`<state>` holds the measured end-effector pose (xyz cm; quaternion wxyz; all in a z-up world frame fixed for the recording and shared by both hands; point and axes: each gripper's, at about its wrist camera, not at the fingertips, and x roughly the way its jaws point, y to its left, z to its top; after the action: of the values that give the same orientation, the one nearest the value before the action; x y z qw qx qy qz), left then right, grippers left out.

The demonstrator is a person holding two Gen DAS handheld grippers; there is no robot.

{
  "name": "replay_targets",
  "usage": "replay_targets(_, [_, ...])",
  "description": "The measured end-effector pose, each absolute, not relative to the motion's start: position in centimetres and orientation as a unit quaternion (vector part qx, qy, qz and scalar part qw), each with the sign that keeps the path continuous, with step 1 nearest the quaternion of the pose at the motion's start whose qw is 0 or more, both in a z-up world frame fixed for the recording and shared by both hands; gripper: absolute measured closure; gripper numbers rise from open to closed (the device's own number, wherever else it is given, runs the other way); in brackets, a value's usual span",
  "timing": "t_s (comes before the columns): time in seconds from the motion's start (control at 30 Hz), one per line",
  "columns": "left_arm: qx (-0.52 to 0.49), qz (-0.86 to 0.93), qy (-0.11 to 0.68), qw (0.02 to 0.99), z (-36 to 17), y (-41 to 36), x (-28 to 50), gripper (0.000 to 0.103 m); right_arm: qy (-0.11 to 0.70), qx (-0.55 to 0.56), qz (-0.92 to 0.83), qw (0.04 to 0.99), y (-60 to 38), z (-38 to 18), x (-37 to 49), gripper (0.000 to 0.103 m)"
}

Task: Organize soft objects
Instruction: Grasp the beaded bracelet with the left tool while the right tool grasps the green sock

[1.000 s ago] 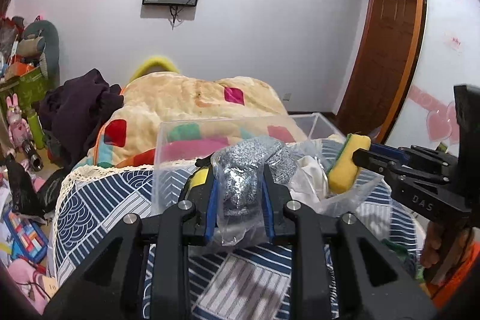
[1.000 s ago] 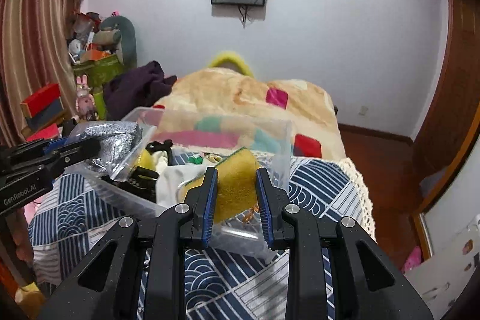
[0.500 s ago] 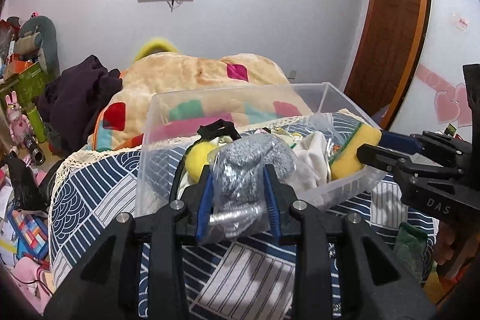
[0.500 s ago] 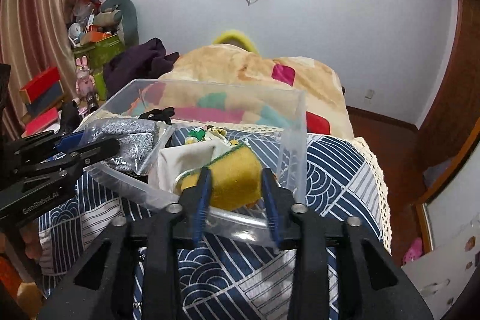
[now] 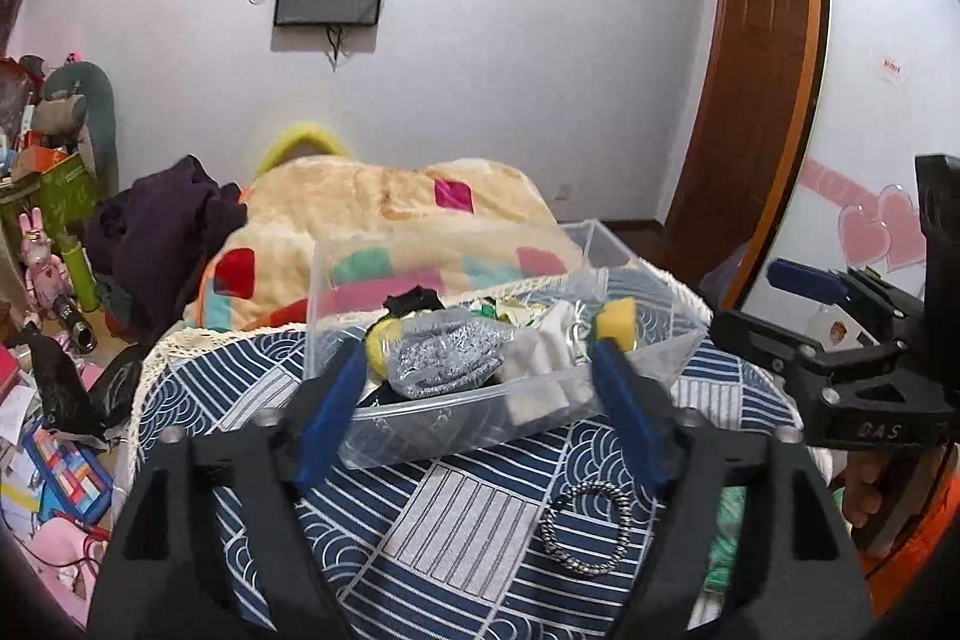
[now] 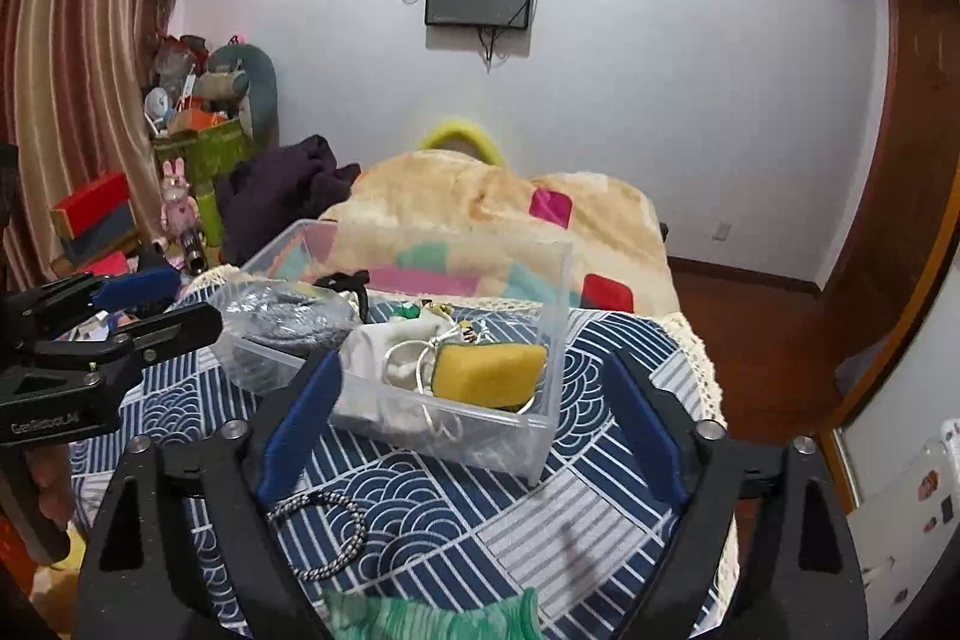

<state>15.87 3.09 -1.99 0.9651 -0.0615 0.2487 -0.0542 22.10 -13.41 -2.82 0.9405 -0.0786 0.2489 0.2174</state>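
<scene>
Clear plastic bin [image 6: 555, 316] sits on the blue patterned cloth [image 6: 480, 514], mid-surface toward its far edge. Inside: bagged silver scouring pads [image 5: 447, 355] at the left end, bulging over the near wall; yellow sponge [image 6: 489, 370] tilted at the right end by the near wall; white cloth [image 6: 390, 349] between them. Outside the bin, near the cloth's front edge: black-and-white hair tie [image 6: 324, 535] lying flat, crumpled green fabric [image 6: 420, 616] at the edge.

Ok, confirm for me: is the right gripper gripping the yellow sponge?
No: the right gripper is open, and the yellow sponge lies loose inside the clear bin.
</scene>
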Motion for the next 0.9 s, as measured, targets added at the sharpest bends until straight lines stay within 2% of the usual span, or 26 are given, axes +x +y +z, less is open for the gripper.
replay_targets(0.1, [-0.067,-0.054,0.240,0.967,-1.7,2.9,14.5,0.008,0.242,-0.070,0.216,0.943,-14.1,-2.7,21.1,0.001])
replay_targets(0.17, [-0.062,-0.053,0.241,0.967,-1.9,2.8,13.7,0.006,0.245,-0.071,0.217,0.942,-14.6,-3.1,20.5,0.000])
replay_targets(0.57, [-0.045,-0.080,0.329,0.940,-8.4,0.0,12.7,0.006,0.337,-0.096,0.222,0.910,-15.2,-10.0,18.1,0.000])
replay_targets(0.63, [-0.041,-0.087,0.341,0.935,-9.4,-0.5,12.8,0.014,0.356,-0.093,0.229,0.901,-15.2,-11.3,18.1,0.001])
replay_targets(0.7, [-0.038,-0.094,0.358,0.928,-10.3,-1.1,13.2,0.028,0.369,-0.092,0.233,0.895,-15.3,-12.1,18.1,0.002])
replay_targets(0.73, [-0.040,-0.099,0.368,0.924,-10.8,-1.3,13.5,0.031,0.374,-0.092,0.235,0.893,-15.4,-12.5,18.0,0.006])
replay_targets(0.8, [-0.046,-0.106,0.380,0.918,-11.6,-1.5,14.1,0.045,0.378,-0.092,0.237,0.890,-15.4,-12.9,17.9,0.017])
replay_targets(0.83, [-0.049,-0.109,0.385,0.915,-12.0,-1.5,14.3,0.050,0.382,-0.089,0.243,0.887,-15.4,-13.1,17.9,0.026])
replay_targets(0.87, [-0.053,-0.114,0.392,0.911,-12.3,-1.6,14.5,0.059,0.386,-0.083,0.252,0.883,-15.4,-13.3,17.9,0.037])
replay_targets(0.9, [-0.058,-0.119,0.396,0.909,-12.6,-1.6,14.6,0.066,0.389,-0.080,0.257,0.881,-15.4,-13.5,17.9,0.041])
